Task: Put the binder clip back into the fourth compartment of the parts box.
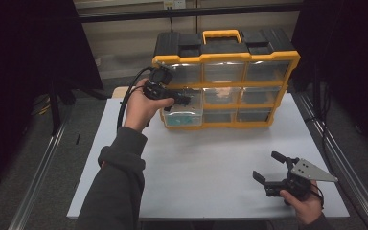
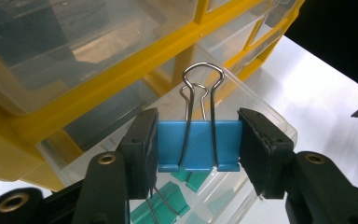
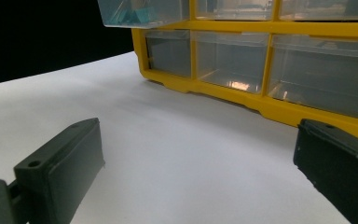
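Observation:
A yellow organizer (image 1: pixel 225 58) with clear drawers stands at the back of the white table (image 1: pixel 206 167). Its lower-left drawer (image 1: pixel 184 115) is pulled out and holds several teal binder clips (image 2: pixel 170 198). My left gripper (image 1: pixel 179 99) hovers just above that drawer. In the left gripper view its jaws (image 2: pixel 197 135) are shut on a blue binder clip (image 2: pixel 200 151), whose wire handles point up. My right gripper (image 1: pixel 267 165) rests open near the table's front right, facing the organizer (image 3: pixel 233 28) with nothing between its jaws (image 3: pixel 200 163).
The organizer has a black top and a yellow carry handle (image 1: pixel 222 34). Some other drawers hold small items. Metal rails (image 1: pixel 43 167) run along both sides of the table, and the surroundings are dark. Bare table lies between the organizer and the right gripper.

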